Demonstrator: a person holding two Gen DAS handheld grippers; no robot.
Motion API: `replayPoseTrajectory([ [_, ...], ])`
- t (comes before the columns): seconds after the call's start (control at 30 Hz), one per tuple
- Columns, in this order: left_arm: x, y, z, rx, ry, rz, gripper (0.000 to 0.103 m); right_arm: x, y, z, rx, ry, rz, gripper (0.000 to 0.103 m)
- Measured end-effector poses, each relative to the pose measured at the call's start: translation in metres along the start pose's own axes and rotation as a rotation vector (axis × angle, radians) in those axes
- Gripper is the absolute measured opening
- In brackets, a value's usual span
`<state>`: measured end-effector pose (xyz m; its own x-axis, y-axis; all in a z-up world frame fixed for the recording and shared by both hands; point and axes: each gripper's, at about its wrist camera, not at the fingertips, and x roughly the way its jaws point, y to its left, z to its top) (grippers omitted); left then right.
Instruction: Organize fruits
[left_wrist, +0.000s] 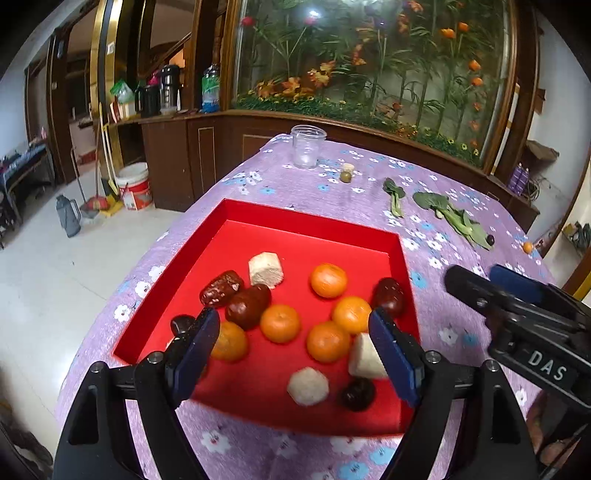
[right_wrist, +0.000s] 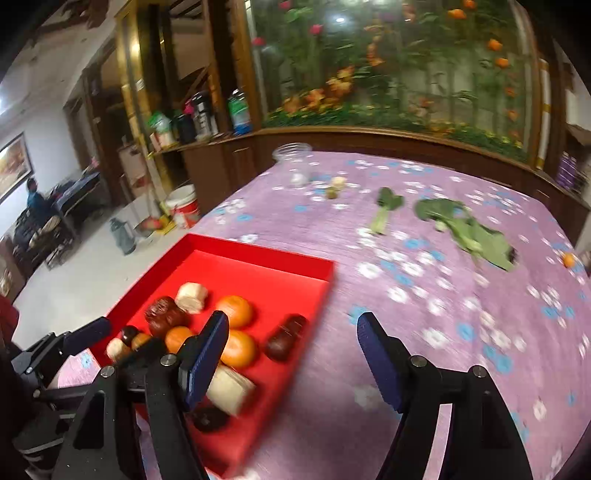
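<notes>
Currently, two views, logged in turn.

Left wrist view
- Left gripper (left_wrist: 293, 326): jaws wide, nothing between the pads; it hangs over the near part of the tray.
- Tray (left_wrist: 295, 216): red, on the purple floral cloth (left_wrist: 295, 184), near the table's left edge.
- Tray contents: five oranges (left_wrist: 328, 280), several dark red dates (left_wrist: 248, 305), three pale blocks (left_wrist: 266, 269), two or three small dark fruits (left_wrist: 358, 394). All loose and mixed, not grouped.
- Right gripper (left_wrist: 480, 282): seen from the side, to the right of the tray over the cloth; nothing in its jaws.
- Jar (left_wrist: 307, 146): clear, upright, far end of the table; looks empty.
- Strays on the cloth: a green fruit (left_wrist: 346, 177) with a pale piece beside it near the jar, leafy greens (left_wrist: 452, 218), a dark fruit (left_wrist: 490, 240) at the leaf tip, an orange near the far right edge.

Right wrist view (blurred)
- Right gripper (right_wrist: 291, 354): jaws wide, empty, over the tray's right rim and bare cloth.
- Left gripper: at lower left over the tray; its jaws are hard to read here.
- Stray orange (right_wrist: 569, 260): well apart from the tray.

Progress (judgement)
- Done: most fruit gathered in the tray.
- Left: fetch the strays; possibly sort by kind.
</notes>
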<state>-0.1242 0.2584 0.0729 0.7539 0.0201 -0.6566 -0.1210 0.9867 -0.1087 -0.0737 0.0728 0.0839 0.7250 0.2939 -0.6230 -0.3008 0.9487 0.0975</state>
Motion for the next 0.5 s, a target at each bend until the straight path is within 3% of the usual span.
replayPoseTrajectory([
  [0.2, -0.015, -0.012, -0.012, -0.017, -0.044, 0.062, 0.087, -0.017, -0.016, -0.038, 0.035, -0.011, -0.086, 0.082],
  [0.37, -0.023, -0.021, -0.019, -0.015, -0.083, 0.124, 0.089, -0.014, -0.005, -0.070, 0.002, 0.043, -0.061, 0.082],
  [0.5, -0.033, -0.031, -0.022, 0.006, -0.126, 0.168, 0.089, -0.024, 0.008, -0.078, -0.068, 0.004, -0.047, 0.083],
])
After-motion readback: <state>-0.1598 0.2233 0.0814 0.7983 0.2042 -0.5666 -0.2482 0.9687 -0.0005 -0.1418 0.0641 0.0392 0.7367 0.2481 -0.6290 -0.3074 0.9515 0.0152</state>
